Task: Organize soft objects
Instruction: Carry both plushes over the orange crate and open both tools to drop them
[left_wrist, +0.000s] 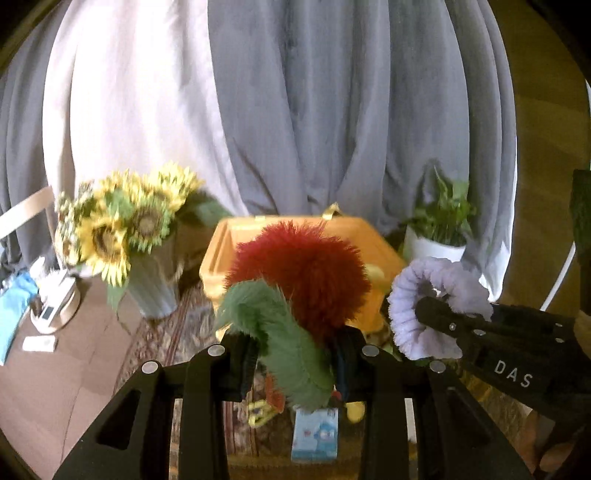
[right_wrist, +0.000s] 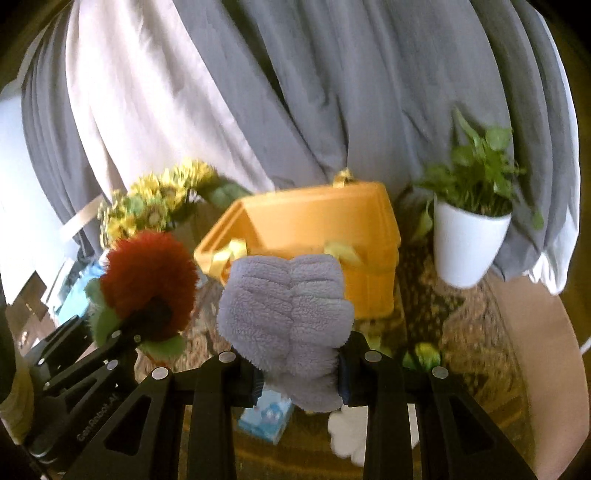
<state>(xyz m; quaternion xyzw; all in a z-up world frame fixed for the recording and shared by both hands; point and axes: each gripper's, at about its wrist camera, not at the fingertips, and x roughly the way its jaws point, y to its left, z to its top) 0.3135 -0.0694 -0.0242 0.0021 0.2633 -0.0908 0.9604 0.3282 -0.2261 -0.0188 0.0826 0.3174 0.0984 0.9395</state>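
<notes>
Left hand-held gripper (left_wrist: 291, 354): closed on a red pom (left_wrist: 306, 273) and a green plush (left_wrist: 280, 332), both raised before the orange box (left_wrist: 221, 254).
Right hand-held gripper (right_wrist: 299, 369): closed on a lilac scrunchie (right_wrist: 284, 314), raised just beside the left.
Handling: all likely light, soft and compressible; pinch the bulk, not stray fibres.
Room: box open, lid up; sunflowers (left_wrist: 122, 225) left, potted plant (right_wrist: 469, 240) right; open space above the rim.
</notes>
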